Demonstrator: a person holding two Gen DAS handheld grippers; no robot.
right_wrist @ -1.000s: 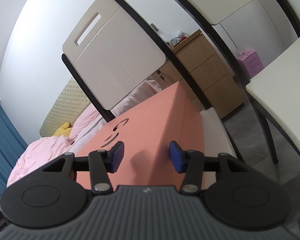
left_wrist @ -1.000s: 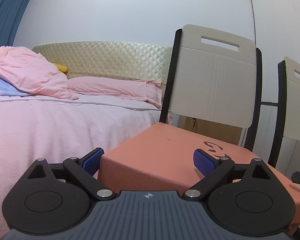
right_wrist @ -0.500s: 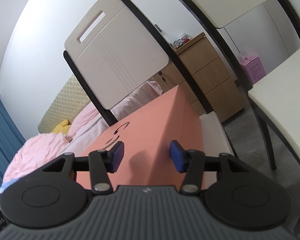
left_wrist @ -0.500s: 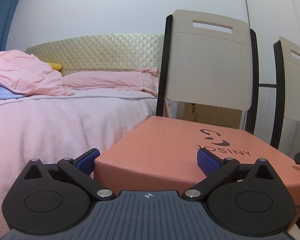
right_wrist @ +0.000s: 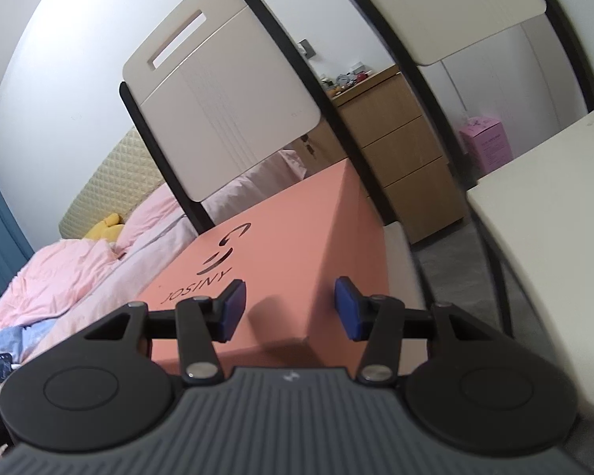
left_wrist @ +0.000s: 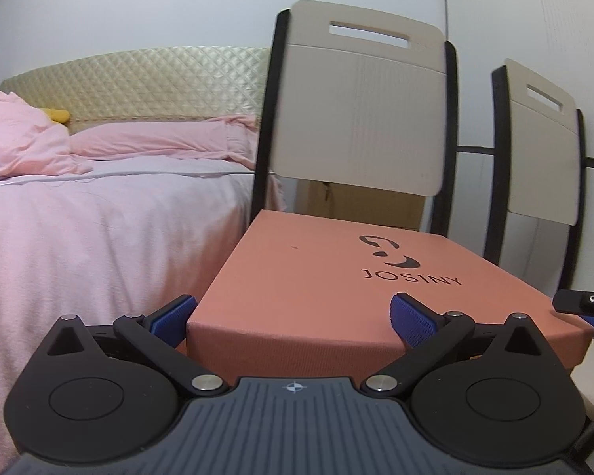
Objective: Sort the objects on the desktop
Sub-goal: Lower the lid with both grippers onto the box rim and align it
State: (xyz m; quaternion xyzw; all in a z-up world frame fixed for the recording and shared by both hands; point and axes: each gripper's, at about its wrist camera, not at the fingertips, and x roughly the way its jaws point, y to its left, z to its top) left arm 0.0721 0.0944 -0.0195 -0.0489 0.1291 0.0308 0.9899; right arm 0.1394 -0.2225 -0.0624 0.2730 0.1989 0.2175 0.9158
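A salmon-pink cardboard box [left_wrist: 320, 277] printed "JOSINY" lies flat on a chair seat. My left gripper [left_wrist: 293, 314] is open with its blue pads wide apart, straddling the box's near left corner. The box also shows in the right wrist view [right_wrist: 281, 249]. My right gripper [right_wrist: 289, 306] is open at the box's near right corner, one pad over the lid and one beside the side wall. The right gripper's tip shows at the far right of the left wrist view [left_wrist: 582, 304].
The box's chair has a beige backrest [left_wrist: 360, 107]. A second chair [left_wrist: 542, 142] stands to the right. A bed with pink bedding [left_wrist: 99, 245] lies to the left. A white table [right_wrist: 550, 213], a wooden drawer unit [right_wrist: 400, 158] and a pink carton [right_wrist: 487, 142] stand at the right.
Both views have shifted and the box's logo has come into fuller view. The left gripper has moved a little lower at the box corner. Both jaws stay open.
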